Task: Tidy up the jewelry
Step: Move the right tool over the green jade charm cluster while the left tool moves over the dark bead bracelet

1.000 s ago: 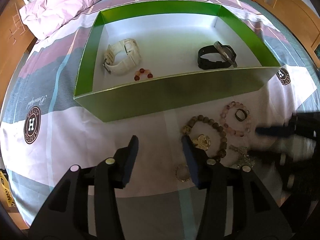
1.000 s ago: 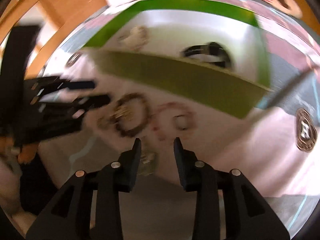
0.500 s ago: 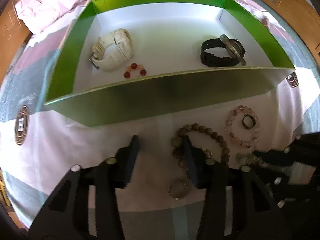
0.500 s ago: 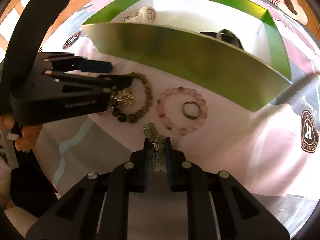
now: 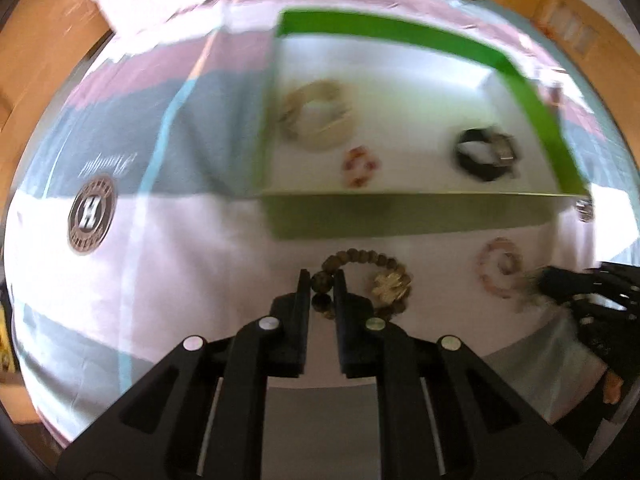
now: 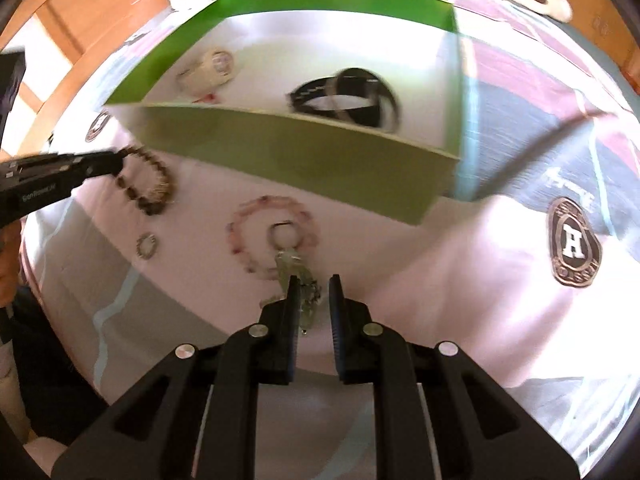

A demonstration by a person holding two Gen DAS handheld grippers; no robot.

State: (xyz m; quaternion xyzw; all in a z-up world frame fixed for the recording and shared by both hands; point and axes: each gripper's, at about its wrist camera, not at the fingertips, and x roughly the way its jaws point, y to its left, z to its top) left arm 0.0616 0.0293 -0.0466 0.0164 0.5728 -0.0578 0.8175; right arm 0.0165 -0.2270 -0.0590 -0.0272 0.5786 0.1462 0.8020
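Closing on the wooden bead bracelet (image 5: 362, 276), the left claw (image 5: 323, 285) pinches single beads; the right claw (image 6: 311, 289) clamps a light, limp metal pendant (image 6: 298, 276), so both may slip.

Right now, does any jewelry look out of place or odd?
Nothing looks damaged. Several pieces lie outside the green box: the brown bead bracelet, the pink bead bracelet ringing a small ring, and a silver ring.

Left tool (image 5: 322, 285) is pointing steeply downward, its jaws closing on dark beads caught between the fingertips. Right tool (image 6: 315, 294) is angling down too, jaws nearly together, pinching a small silvery trinket against one finger.
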